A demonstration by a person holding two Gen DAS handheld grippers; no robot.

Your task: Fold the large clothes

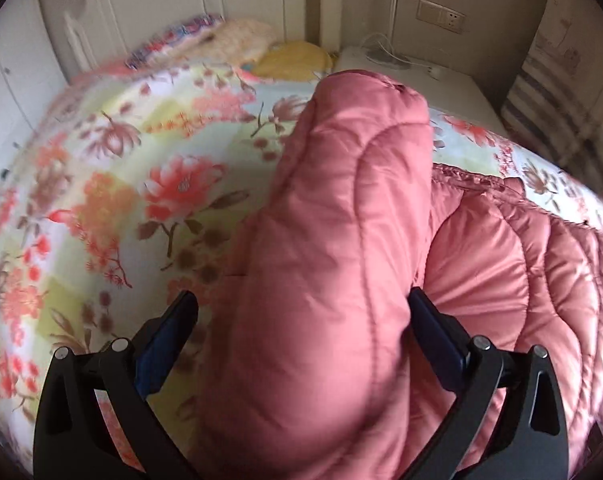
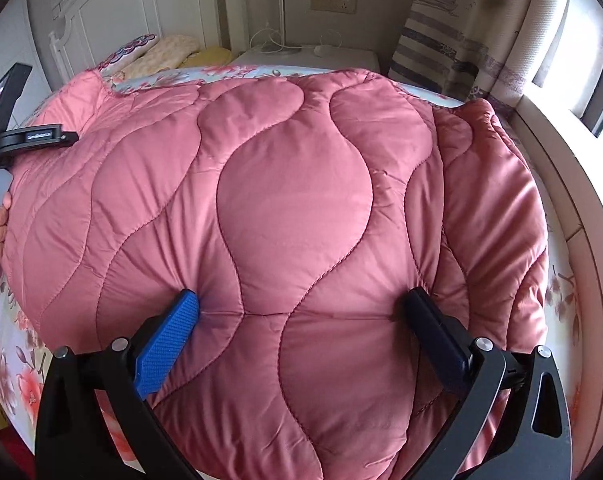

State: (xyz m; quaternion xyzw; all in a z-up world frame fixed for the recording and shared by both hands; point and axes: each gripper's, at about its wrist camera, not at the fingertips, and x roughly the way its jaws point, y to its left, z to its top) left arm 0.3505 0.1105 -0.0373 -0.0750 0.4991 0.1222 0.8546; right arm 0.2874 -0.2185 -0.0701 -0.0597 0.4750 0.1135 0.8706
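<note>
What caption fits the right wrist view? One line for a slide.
Right gripper spread wide against a puffy pink quilted coat on a floral bedsheet.

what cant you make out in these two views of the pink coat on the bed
- Left wrist view: whether the left gripper actually pinches the pink quilted coat; the fabric bulges between wide-spread jaws and hides the contact.
- Right wrist view: the same for the right gripper; the coat fills the gap.
- Right wrist view: the coat's lower hem, cut off by the bottom edge.
- Left wrist view: the floral bedspread and pillows are motion-blurred.
</note>
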